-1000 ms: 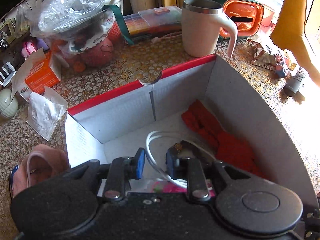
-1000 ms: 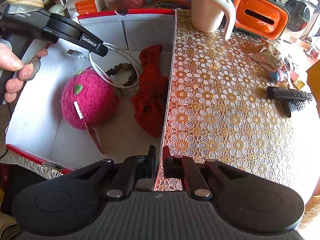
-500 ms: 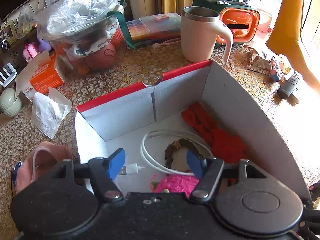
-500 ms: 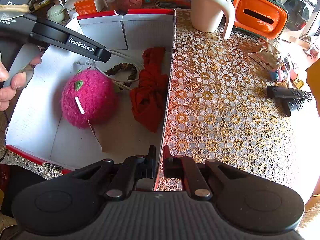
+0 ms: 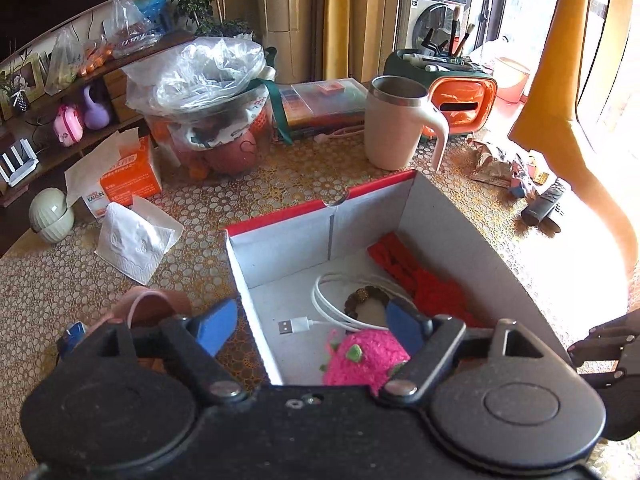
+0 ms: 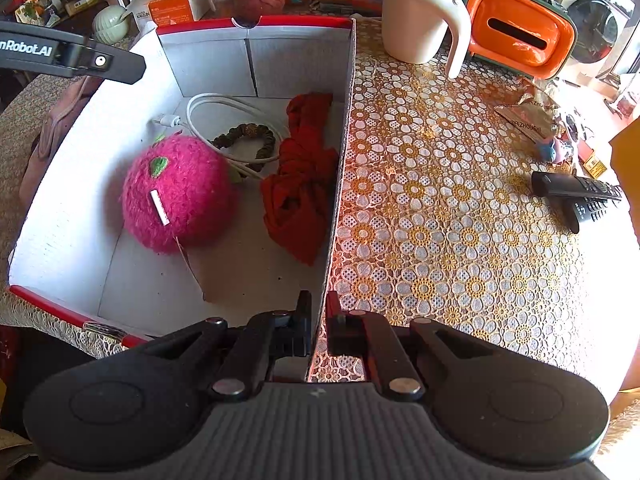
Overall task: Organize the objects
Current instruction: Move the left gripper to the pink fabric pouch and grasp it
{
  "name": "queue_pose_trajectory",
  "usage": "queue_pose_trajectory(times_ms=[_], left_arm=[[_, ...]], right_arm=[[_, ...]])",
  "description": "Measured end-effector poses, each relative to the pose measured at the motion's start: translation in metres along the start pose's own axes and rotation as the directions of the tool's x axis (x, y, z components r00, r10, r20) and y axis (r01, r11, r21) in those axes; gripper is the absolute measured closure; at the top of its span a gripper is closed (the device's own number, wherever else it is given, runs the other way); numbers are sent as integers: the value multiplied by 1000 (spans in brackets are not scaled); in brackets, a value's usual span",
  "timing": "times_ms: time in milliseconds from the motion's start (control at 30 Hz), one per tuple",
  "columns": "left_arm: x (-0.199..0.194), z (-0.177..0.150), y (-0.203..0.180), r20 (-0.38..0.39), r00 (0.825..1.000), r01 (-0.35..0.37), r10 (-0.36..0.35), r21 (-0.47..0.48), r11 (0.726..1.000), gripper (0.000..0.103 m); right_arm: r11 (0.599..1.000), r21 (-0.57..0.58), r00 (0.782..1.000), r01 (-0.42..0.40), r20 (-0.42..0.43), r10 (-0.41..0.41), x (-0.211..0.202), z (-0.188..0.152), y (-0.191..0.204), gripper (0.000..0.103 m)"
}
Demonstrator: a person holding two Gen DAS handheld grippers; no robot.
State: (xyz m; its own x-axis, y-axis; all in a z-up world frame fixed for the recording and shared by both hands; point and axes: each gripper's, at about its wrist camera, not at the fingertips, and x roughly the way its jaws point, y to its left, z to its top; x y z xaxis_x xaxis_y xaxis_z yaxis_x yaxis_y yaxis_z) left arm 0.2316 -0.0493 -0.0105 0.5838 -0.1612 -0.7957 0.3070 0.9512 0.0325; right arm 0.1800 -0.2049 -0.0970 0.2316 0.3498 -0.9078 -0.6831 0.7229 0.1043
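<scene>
A white cardboard box with a red rim (image 5: 288,216) holds a white USB cable (image 5: 332,304), a brown bead bracelet (image 5: 360,296), a red cloth (image 5: 424,280) and a fuzzy pink ball (image 5: 360,356). My left gripper (image 5: 308,324) hangs above the box's left wall. Its jaws are opening, with nothing held between the blue pads (image 5: 216,326). In the right wrist view one of its fingers (image 6: 120,66) juts in at the upper left, above the box. My right gripper (image 6: 318,316) is shut on the box's right wall (image 6: 340,184) at its near end.
A beige mug (image 5: 396,124) and an orange holder (image 5: 464,108) stand behind the box. Two remotes (image 6: 576,192) and a snack wrapper (image 6: 524,116) lie to the right. To the left are a tissue box (image 5: 124,180), a napkin (image 5: 136,240) and a pink pouch (image 5: 148,308).
My left gripper opened wide over the bracelet and cable, then rose and drew back out of the box toward its left wall. The right gripper kept still on the wall.
</scene>
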Motion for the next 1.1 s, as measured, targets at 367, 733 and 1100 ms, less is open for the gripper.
queue_pose_trajectory(times_ms=[367, 733, 1100], left_arm=[[-51, -23, 67, 71, 997, -25, 32, -102, 994, 3], [-45, -52, 164, 35, 989, -128, 145, -307, 943, 1], [9, -81, 184, -61, 988, -151, 139, -341, 928, 1]], right_arm=[[1000, -3, 1000, 3, -12, -3, 0, 1, 2, 98], [1000, 2, 1000, 7, -27, -7, 1, 3, 2, 97], [1000, 2, 999, 23, -45, -23, 5, 6, 7, 97]])
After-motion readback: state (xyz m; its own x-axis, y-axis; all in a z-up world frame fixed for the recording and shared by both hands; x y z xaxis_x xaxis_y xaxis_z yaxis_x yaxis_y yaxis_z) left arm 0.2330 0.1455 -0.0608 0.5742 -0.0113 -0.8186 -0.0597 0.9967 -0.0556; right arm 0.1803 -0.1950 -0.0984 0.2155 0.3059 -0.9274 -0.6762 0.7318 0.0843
